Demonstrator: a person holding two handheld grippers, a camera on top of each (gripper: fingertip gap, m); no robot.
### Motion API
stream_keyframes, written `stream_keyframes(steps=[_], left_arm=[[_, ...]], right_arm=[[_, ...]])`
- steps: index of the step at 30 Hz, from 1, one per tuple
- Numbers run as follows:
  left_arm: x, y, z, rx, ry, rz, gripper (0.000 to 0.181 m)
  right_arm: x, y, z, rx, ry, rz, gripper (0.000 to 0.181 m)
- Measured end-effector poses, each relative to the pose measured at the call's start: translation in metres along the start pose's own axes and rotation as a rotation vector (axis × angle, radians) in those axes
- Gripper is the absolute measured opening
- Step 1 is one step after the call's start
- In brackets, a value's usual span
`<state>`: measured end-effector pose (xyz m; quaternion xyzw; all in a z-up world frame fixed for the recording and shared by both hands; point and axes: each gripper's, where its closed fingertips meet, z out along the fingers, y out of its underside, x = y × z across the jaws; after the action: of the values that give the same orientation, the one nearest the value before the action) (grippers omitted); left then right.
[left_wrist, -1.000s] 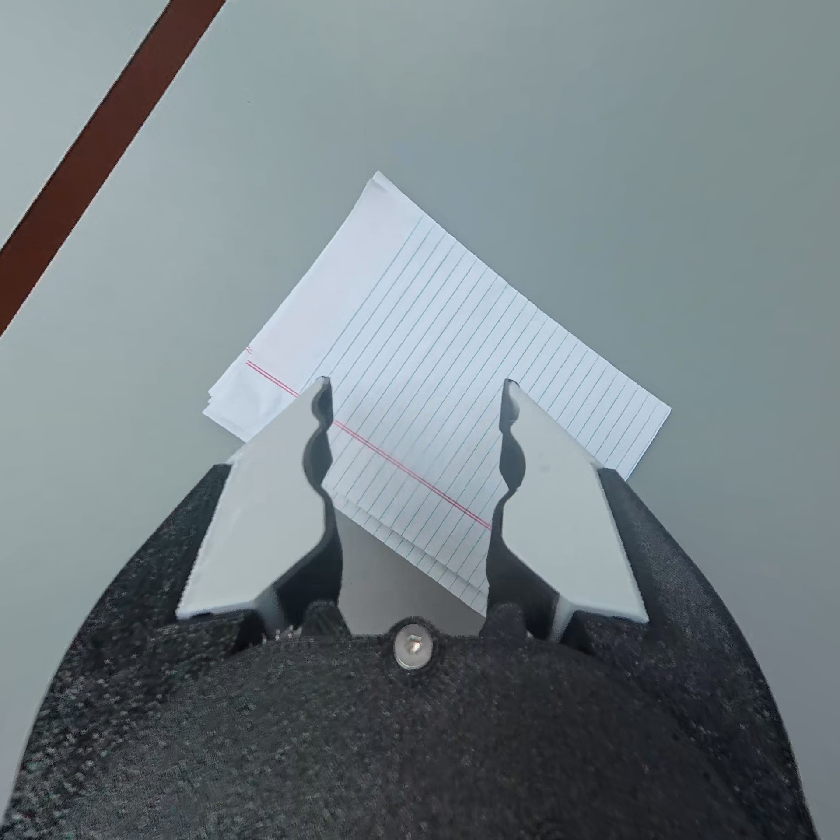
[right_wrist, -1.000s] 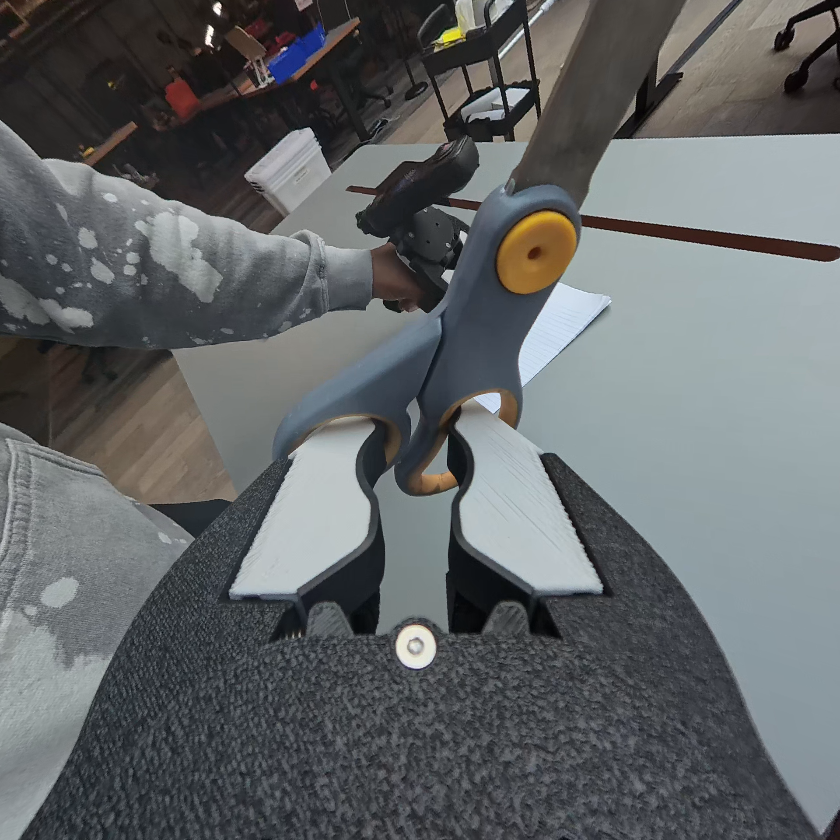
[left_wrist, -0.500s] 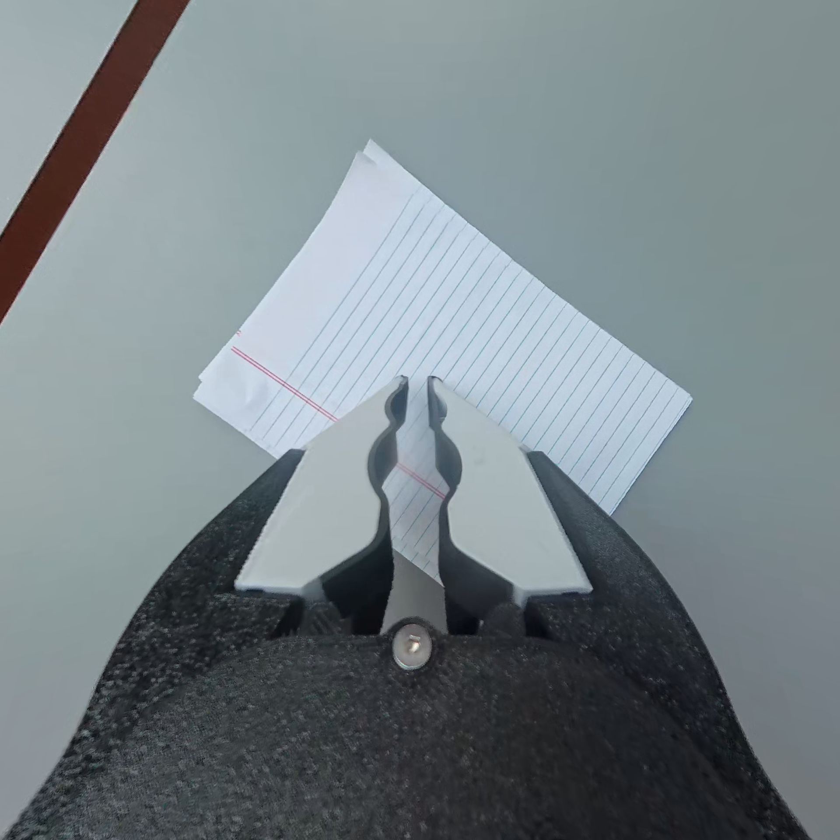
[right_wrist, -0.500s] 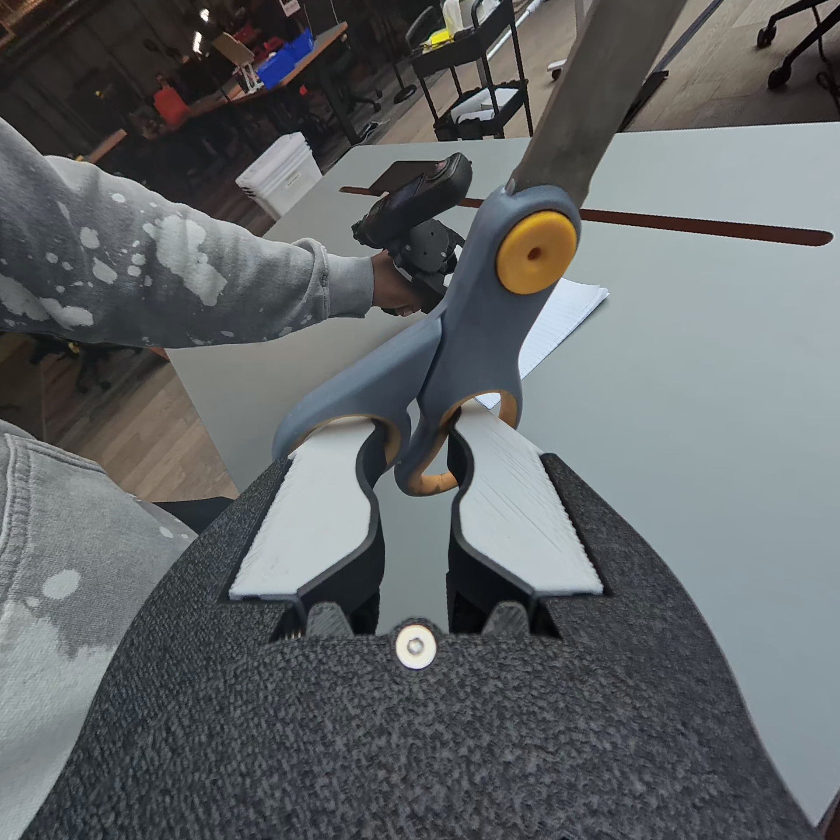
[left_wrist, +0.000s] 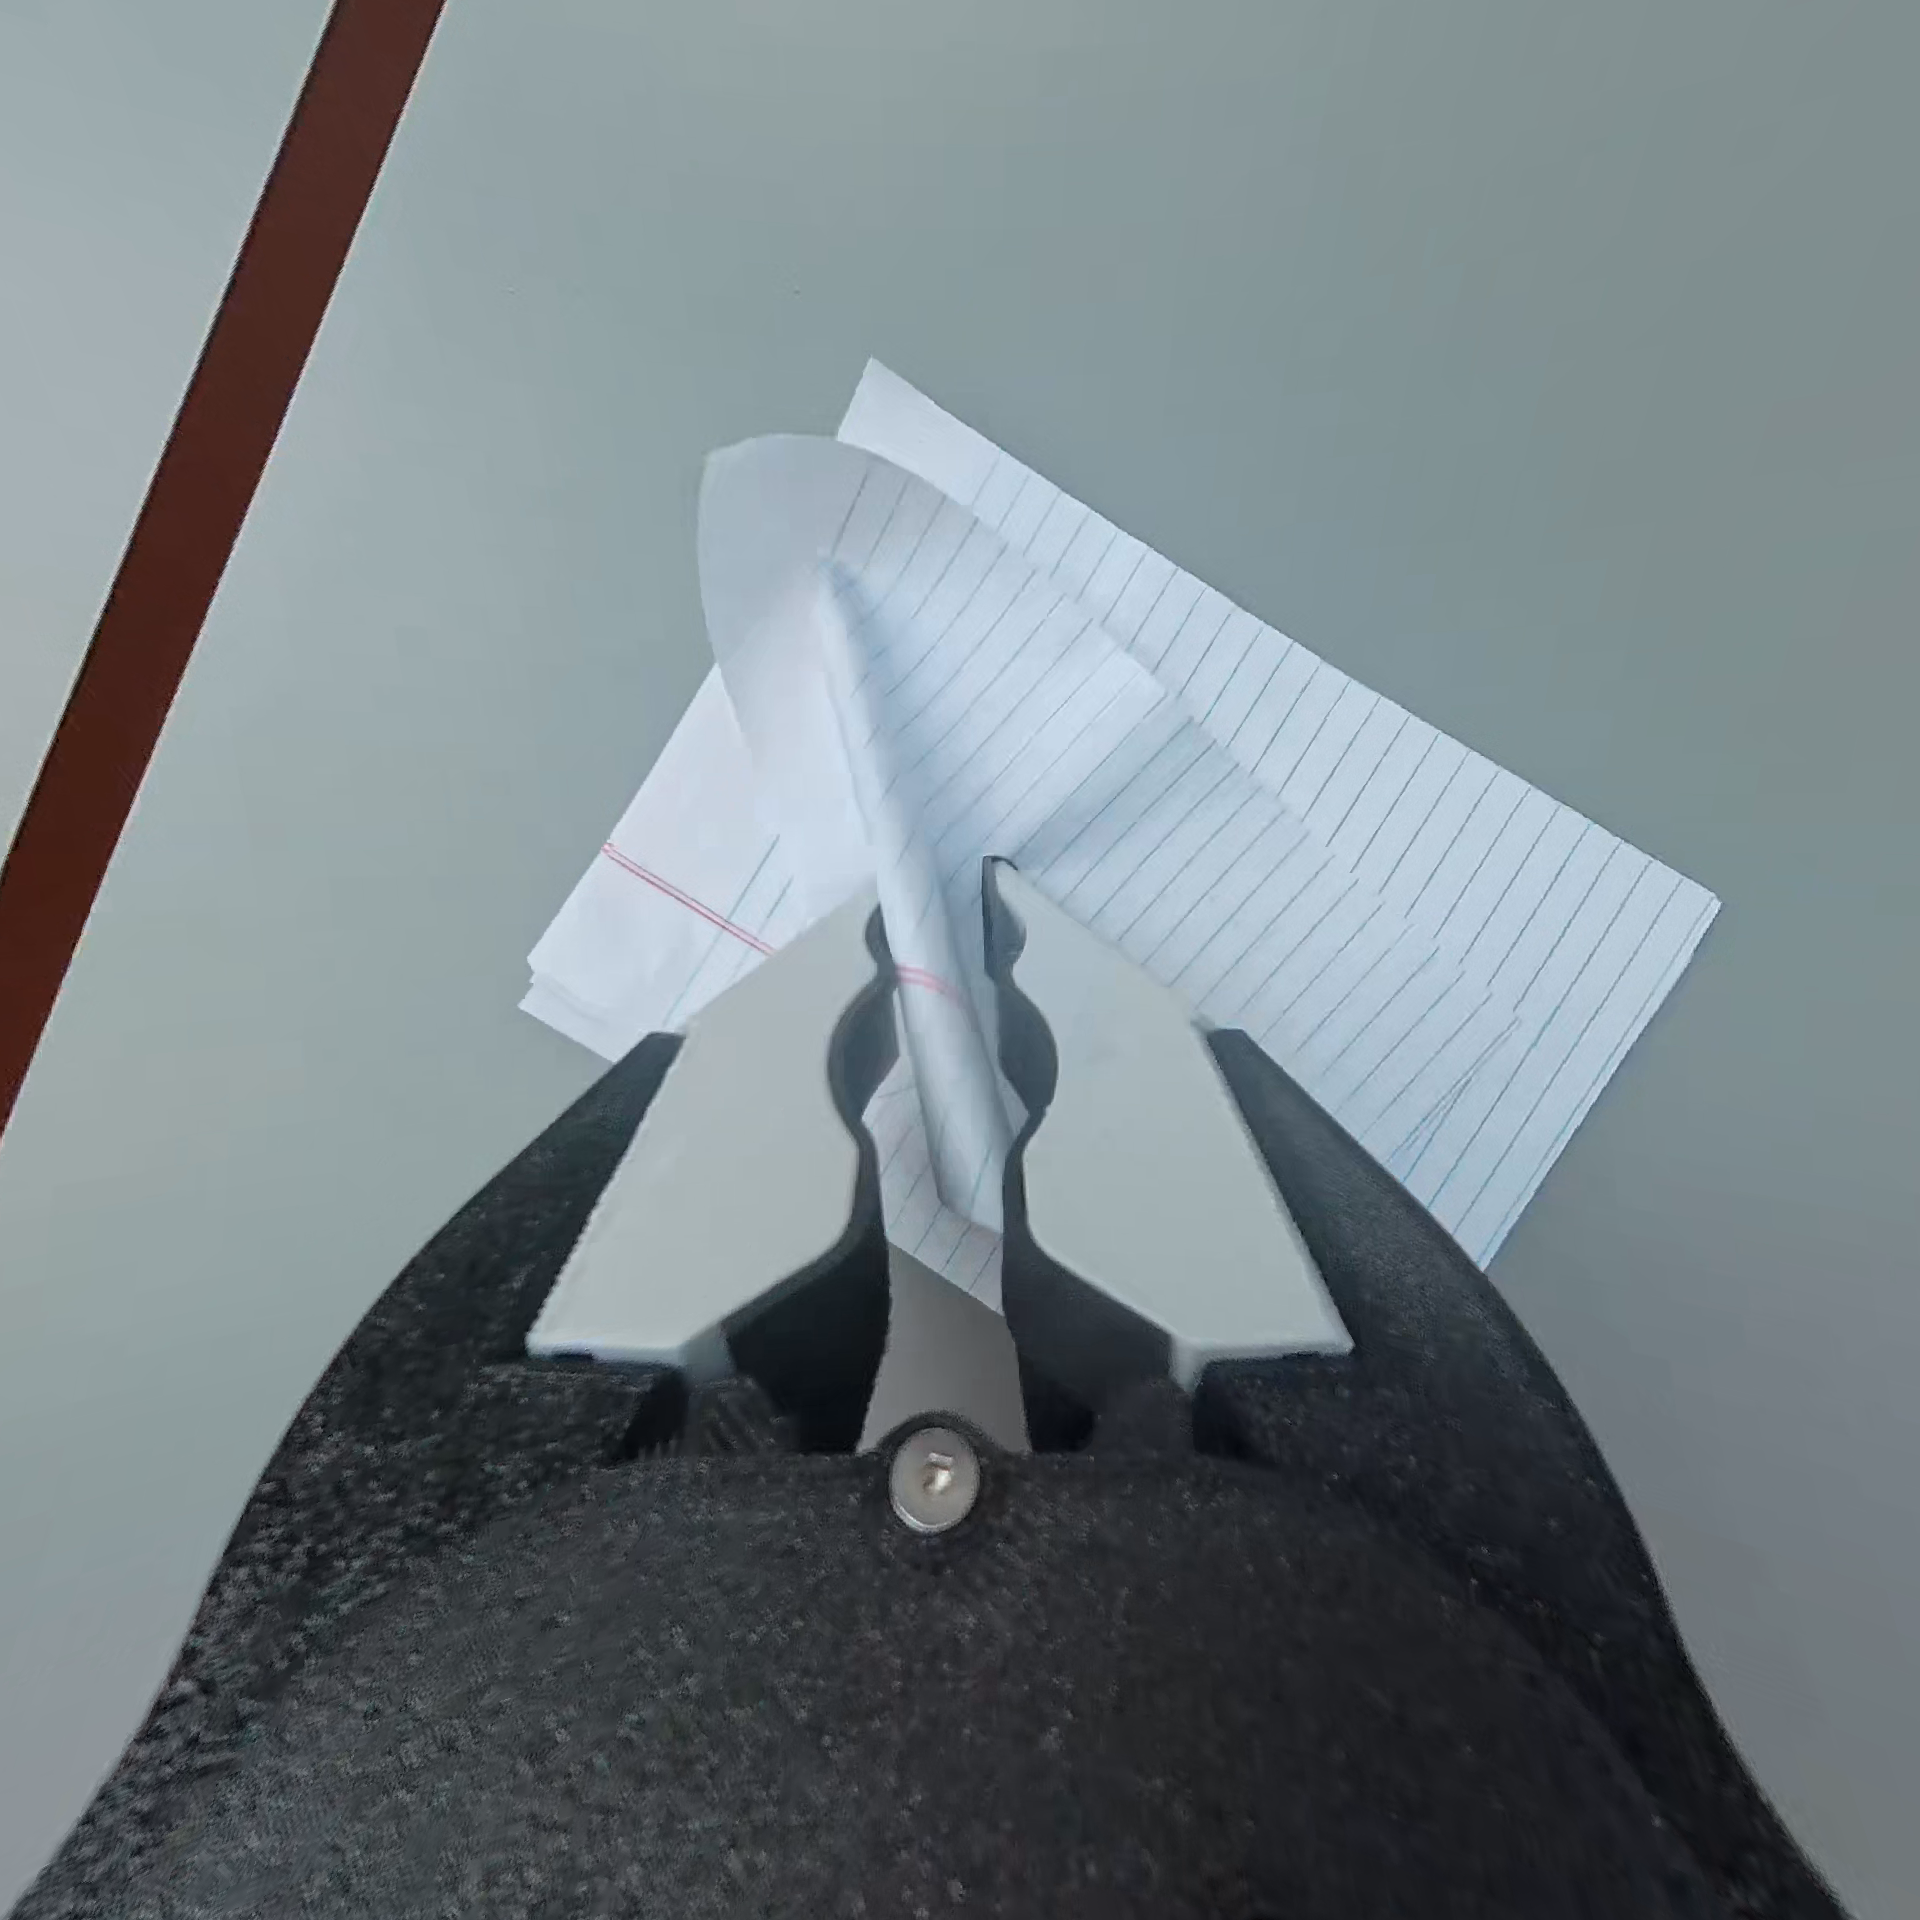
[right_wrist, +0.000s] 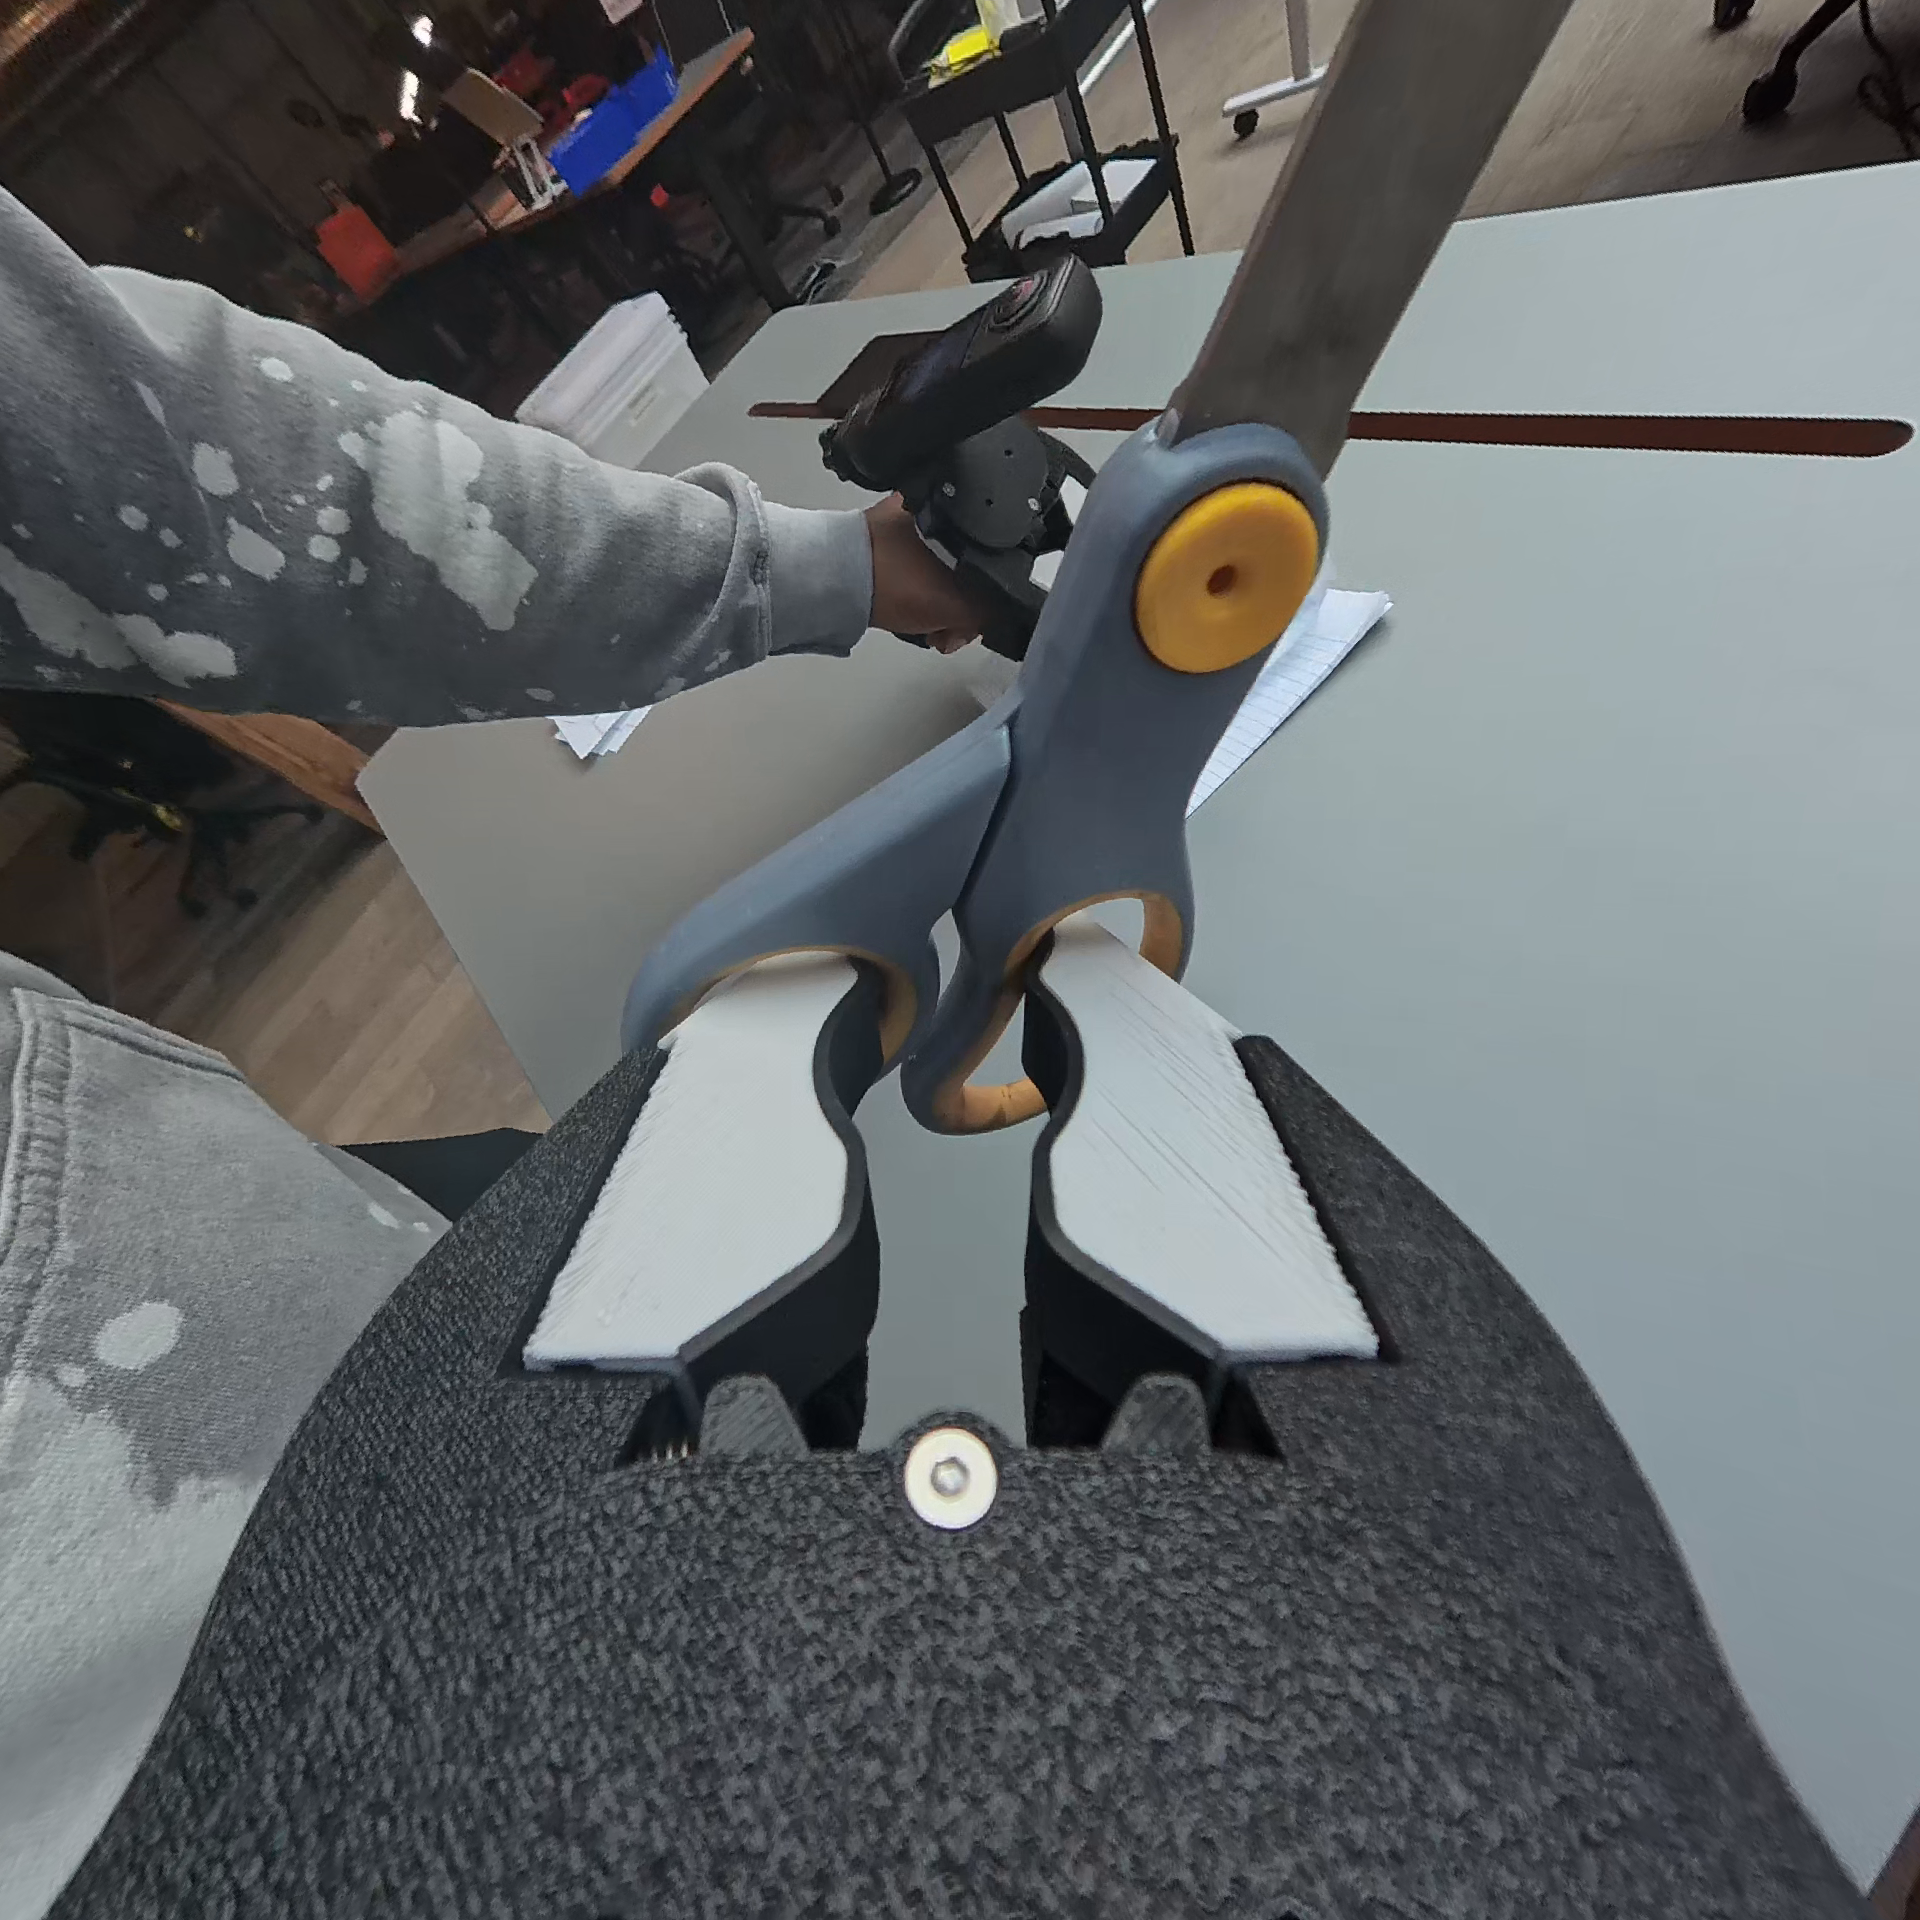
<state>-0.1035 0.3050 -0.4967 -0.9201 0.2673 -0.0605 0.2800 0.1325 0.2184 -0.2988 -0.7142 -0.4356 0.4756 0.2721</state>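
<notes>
My left gripper (left_wrist: 935, 894) is shut on the top sheet (left_wrist: 790, 582) of a stack of white lined paper (left_wrist: 1351, 883). The pinched sheet buckles and curls up off the stack. The stack lies on a grey table (left_wrist: 1247, 260). My right gripper (right_wrist: 966, 956) holds grey scissors (right_wrist: 1091, 748) with an orange pivot (right_wrist: 1226, 577), one finger in each handle loop. The blades (right_wrist: 1351, 208) are closed and point up and away. In the right wrist view the left gripper (right_wrist: 977, 488) sits over the paper stack (right_wrist: 1299, 665), held by a hand in a grey speckled sleeve (right_wrist: 416, 571).
A long brown slot (left_wrist: 208, 436) runs through the table beyond the paper and also shows in the right wrist view (right_wrist: 1558, 436). The table's left edge (right_wrist: 436, 831) drops to a wooden floor. A white bin (right_wrist: 623, 364), a black cart (right_wrist: 1070, 197) and work tables stand farther off.
My left gripper went from open over the paper to shut on the top sheet and drew it up, so it now curls. My right gripper keeps the scissors nearly still.
</notes>
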Motion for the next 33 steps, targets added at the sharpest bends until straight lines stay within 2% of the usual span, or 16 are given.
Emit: stream_keyframes(steps=[4, 7, 10, 12, 15, 19, 22, 25, 28, 30, 31, 33], left_arm=[[0.001, -0.001, -0.002, -0.012, -0.035, -0.014, 0.007], [0.003, -0.01, -0.013, 0.03, -0.026, -0.069, 0.004], [0.007, -0.02, -0.042, 0.104, 0.019, -0.225, 0.003], [0.011, -0.013, -0.069, 0.133, 0.031, -0.335, 0.003], [0.024, 0.022, -0.109, 0.141, 0.027, -0.546, 0.004], [0.052, 0.104, -0.14, 0.104, -0.056, -0.878, 0.011], [0.071, 0.159, -0.15, 0.1, -0.149, -1.005, 0.02], [0.084, 0.187, -0.158, 0.095, -0.193, -1.028, 0.037], [0.084, 0.192, -0.177, 0.144, -0.251, -0.997, 0.05], [0.083, 0.181, -0.193, 0.208, -0.252, -0.972, 0.053], [0.087, 0.165, -0.202, 0.269, -0.194, -0.972, 0.052], [0.108, 0.112, -0.222, 0.439, 0.052, -0.992, 0.051]], right_arm=[[0.002, -0.005, 0.0, 0.007, -0.001, -0.008, 0.02], [0.003, -0.009, 0.0, 0.014, 0.002, -0.014, 0.02], [0.003, -0.012, -0.001, 0.026, 0.004, -0.017, 0.02], [0.001, -0.014, -0.001, 0.037, 0.002, -0.021, 0.02], [-0.004, -0.014, 0.003, 0.047, -0.014, -0.028, 0.02], [-0.018, -0.012, 0.015, 0.038, -0.059, -0.048, 0.02], [-0.037, -0.011, 0.027, 0.019, -0.11, -0.078, 0.02], [-0.059, -0.009, 0.037, -0.007, -0.155, -0.123, 0.02], [-0.081, -0.007, 0.045, -0.025, -0.184, -0.165, 0.02], [-0.096, -0.005, 0.051, -0.039, -0.203, -0.187, 0.02], [-0.105, -0.004, 0.054, -0.045, -0.218, -0.196, 0.02], [-0.124, -0.002, 0.061, -0.057, -0.251, -0.217, 0.02]])
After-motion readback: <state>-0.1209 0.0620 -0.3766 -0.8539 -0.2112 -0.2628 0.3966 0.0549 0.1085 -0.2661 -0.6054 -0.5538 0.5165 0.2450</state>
